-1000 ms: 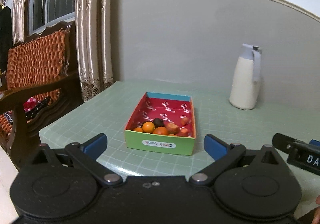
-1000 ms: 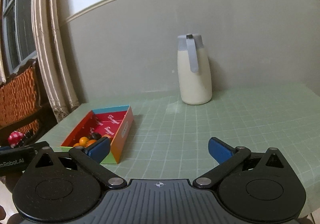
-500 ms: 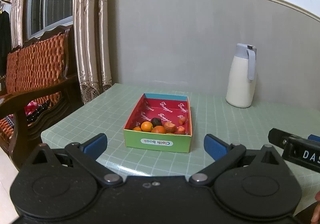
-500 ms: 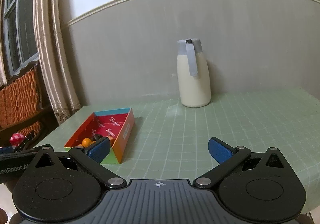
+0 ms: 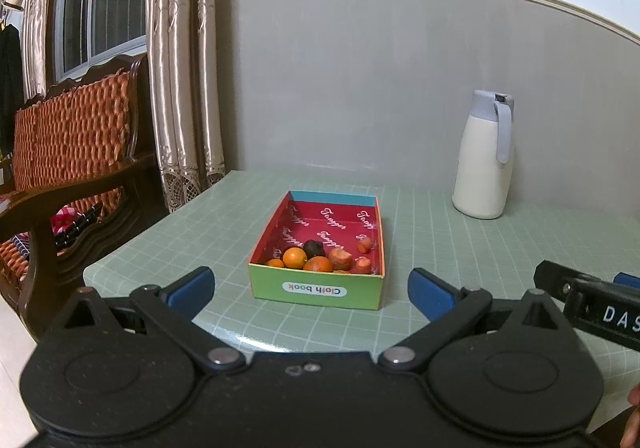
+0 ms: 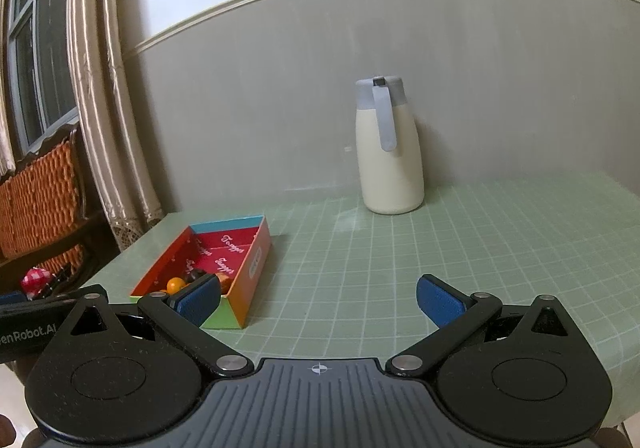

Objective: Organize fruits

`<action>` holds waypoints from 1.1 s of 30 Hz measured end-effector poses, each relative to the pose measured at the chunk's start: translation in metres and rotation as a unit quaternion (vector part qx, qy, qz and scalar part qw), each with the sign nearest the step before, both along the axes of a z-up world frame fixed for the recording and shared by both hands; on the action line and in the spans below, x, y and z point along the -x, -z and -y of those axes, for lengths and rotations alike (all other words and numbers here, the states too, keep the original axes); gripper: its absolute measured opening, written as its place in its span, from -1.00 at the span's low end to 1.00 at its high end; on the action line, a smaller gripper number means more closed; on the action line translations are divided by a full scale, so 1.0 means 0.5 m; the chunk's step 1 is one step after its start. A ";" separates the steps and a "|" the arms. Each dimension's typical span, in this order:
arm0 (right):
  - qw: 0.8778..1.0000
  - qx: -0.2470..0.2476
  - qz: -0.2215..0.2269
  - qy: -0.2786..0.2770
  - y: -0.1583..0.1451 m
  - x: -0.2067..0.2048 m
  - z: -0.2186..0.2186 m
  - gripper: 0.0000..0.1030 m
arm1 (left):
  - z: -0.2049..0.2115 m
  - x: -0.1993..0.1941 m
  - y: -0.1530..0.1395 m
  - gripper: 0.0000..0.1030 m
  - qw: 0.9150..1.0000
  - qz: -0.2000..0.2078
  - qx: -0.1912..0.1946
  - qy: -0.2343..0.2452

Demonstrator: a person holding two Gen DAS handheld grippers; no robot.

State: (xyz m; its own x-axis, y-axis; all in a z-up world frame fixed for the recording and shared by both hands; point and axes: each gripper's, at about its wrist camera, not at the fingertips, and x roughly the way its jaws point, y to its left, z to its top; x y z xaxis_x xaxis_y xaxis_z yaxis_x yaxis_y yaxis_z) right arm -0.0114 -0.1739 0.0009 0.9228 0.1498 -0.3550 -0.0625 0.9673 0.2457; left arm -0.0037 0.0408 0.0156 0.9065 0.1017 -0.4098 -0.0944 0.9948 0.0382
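A shallow colourful cardboard box (image 5: 320, 290) with a red inside stands on the green gridded table (image 5: 440, 240). Several small fruits lie at its near end: an orange one (image 5: 295, 257), a dark one (image 5: 313, 247) and reddish pieces (image 5: 341, 257). My left gripper (image 5: 310, 288) is open and empty, held back at the table's near edge, facing the box. My right gripper (image 6: 318, 302) is open and empty, to the right of the box (image 6: 248, 276); the fruits (image 6: 176, 283) show past its left finger.
A cream thermos jug with a grey lid (image 5: 482, 156) stands at the back against the wall, also in the right wrist view (image 6: 388, 148). A wooden bench with orange cushions (image 5: 68, 152) and curtains (image 5: 180, 88) stand left of the table.
Both grippers have drawn back and risen a little, so the box and jug look slightly smaller and farther. Both stay open. The fruits have not moved.
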 end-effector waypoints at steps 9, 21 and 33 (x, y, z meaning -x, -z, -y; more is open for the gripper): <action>1.000 0.000 0.001 0.002 -0.002 0.001 -0.002 1.00 | 0.001 -0.001 -0.003 0.89 1.000 0.002 0.000 0.003; 1.000 0.000 0.001 0.002 -0.003 -0.003 -0.003 1.00 | 0.000 0.003 -0.002 0.89 1.000 0.006 -0.004 0.008; 1.000 0.001 0.002 0.002 -0.003 -0.003 -0.011 1.00 | -0.001 0.003 -0.002 0.89 1.000 0.006 -0.004 0.011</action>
State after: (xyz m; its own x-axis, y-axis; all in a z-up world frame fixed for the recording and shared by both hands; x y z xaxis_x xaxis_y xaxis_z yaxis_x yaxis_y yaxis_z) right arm -0.0097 -0.1681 0.0024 0.9244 0.1457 -0.3524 -0.0598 0.9681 0.2432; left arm -0.0053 0.0414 0.0167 0.9131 0.0844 -0.3989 -0.0726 0.9964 0.0445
